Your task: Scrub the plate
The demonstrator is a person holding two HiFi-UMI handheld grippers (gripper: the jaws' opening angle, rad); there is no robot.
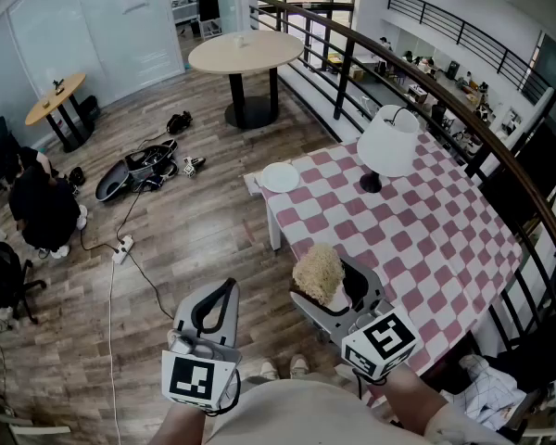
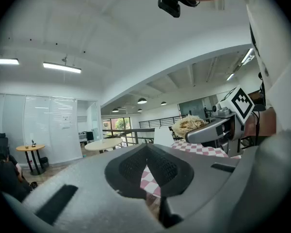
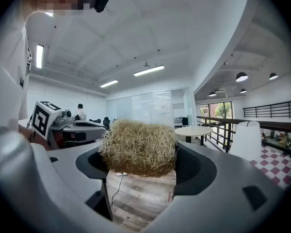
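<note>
A white plate point(image 1: 280, 177) lies on the far left corner of the red-and-white checked table point(image 1: 426, 239). My right gripper point(image 1: 334, 276) is held low near my body, at the table's near corner, shut on a straw-coloured scrubber point(image 1: 318, 272). In the right gripper view the scrubber point(image 3: 139, 147) fills the gap between the jaws. My left gripper point(image 1: 227, 288) hangs over the wooden floor to the left of the table, shut with nothing in it; its pads point(image 2: 157, 166) meet. Both grippers are well short of the plate.
A white table lamp point(image 1: 389, 142) stands on the table behind the plate. A dark railing point(image 1: 463, 119) runs along the table's far side. A round table point(image 1: 246, 52) stands beyond. Bags point(image 1: 139, 170) and a cable point(image 1: 130, 248) lie on the floor.
</note>
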